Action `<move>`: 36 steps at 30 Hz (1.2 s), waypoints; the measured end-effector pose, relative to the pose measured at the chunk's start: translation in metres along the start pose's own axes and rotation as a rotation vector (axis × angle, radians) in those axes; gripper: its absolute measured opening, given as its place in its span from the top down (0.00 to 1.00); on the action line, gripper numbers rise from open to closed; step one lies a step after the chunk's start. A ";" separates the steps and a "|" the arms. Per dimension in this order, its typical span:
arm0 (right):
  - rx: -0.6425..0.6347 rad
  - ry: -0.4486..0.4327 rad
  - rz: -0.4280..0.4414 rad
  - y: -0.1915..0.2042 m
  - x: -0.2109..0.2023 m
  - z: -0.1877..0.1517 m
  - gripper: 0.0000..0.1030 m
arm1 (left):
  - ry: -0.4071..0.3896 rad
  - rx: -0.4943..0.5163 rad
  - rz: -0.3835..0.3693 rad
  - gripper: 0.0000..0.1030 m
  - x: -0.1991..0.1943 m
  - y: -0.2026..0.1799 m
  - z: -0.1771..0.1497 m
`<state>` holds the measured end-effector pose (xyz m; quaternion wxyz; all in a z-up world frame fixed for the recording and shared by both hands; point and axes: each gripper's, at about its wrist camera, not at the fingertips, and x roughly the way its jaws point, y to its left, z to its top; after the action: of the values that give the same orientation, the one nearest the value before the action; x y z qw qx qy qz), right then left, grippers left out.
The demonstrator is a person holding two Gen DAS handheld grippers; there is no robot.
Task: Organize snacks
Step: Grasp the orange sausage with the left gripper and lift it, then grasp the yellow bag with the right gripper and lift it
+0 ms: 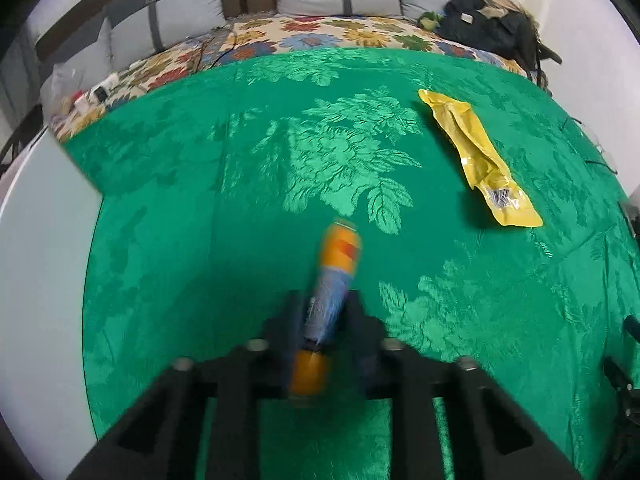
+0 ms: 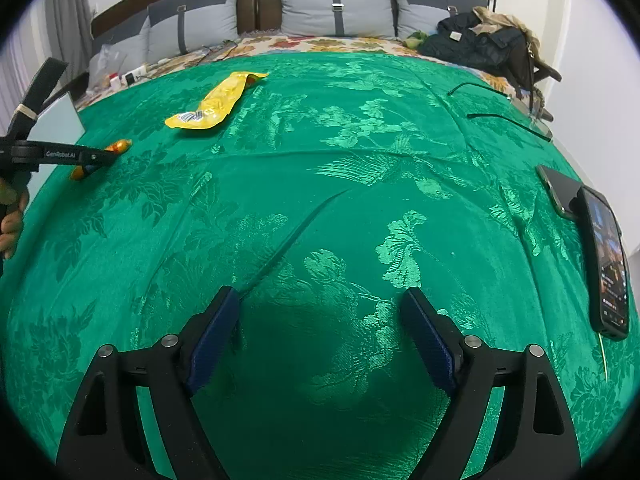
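Observation:
An orange and blue snack tube (image 1: 330,288) sticks forward from my left gripper (image 1: 324,304), whose jaws are shut on its blue middle just above the green cloth (image 1: 240,200). A flat yellow snack packet (image 1: 480,156) lies on the cloth to the far right of it. From the right wrist view the same left gripper (image 2: 96,160) shows at the left edge with the orange tube (image 2: 120,147) pinched in it, and the yellow packet (image 2: 216,104) lies beyond. My right gripper (image 2: 320,312) hangs open over bare cloth, nothing between its fingers.
Two phones (image 2: 608,256) lie at the cloth's right edge, with black cables (image 2: 508,118) behind them. A white board (image 1: 40,260) borders the cloth on the left. Grey cushions (image 2: 336,12) and a dark pile of clothes (image 2: 480,44) line the far side. A hand (image 2: 12,220) grips the left tool.

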<state>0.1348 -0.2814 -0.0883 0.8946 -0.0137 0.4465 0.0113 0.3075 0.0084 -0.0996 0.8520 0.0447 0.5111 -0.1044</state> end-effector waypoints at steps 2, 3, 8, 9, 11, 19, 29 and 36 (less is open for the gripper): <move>0.000 0.000 0.000 0.000 0.000 0.000 0.16 | 0.008 -0.061 -0.031 0.85 -0.005 0.005 -0.008; 0.000 0.000 0.000 0.000 0.000 0.000 0.16 | 0.014 -0.090 -0.048 0.85 -0.008 0.006 -0.013; 0.000 0.000 0.000 0.000 0.000 0.000 0.16 | 0.049 -0.216 -0.114 0.85 -0.029 0.004 -0.051; 0.000 0.000 0.000 0.000 0.000 0.000 0.16 | 0.047 -0.221 -0.111 0.84 -0.034 0.000 -0.061; 0.000 0.000 0.000 0.000 0.000 0.000 0.16 | 0.019 -0.209 -0.077 0.83 -0.041 -0.006 -0.077; 0.000 0.000 0.001 0.000 0.000 0.000 0.16 | -0.073 -0.106 0.015 0.22 -0.037 -0.015 -0.084; 0.000 0.001 0.000 0.000 -0.001 0.000 0.16 | -0.117 -0.115 0.093 0.00 -0.028 0.001 -0.091; 0.000 0.001 -0.001 0.001 -0.001 0.000 0.15 | -0.128 -0.118 0.086 0.00 -0.028 0.003 -0.093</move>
<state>0.1342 -0.2809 -0.0877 0.8944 -0.0139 0.4470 0.0108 0.2157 0.0315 -0.1193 0.8878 0.0098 0.4583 -0.0400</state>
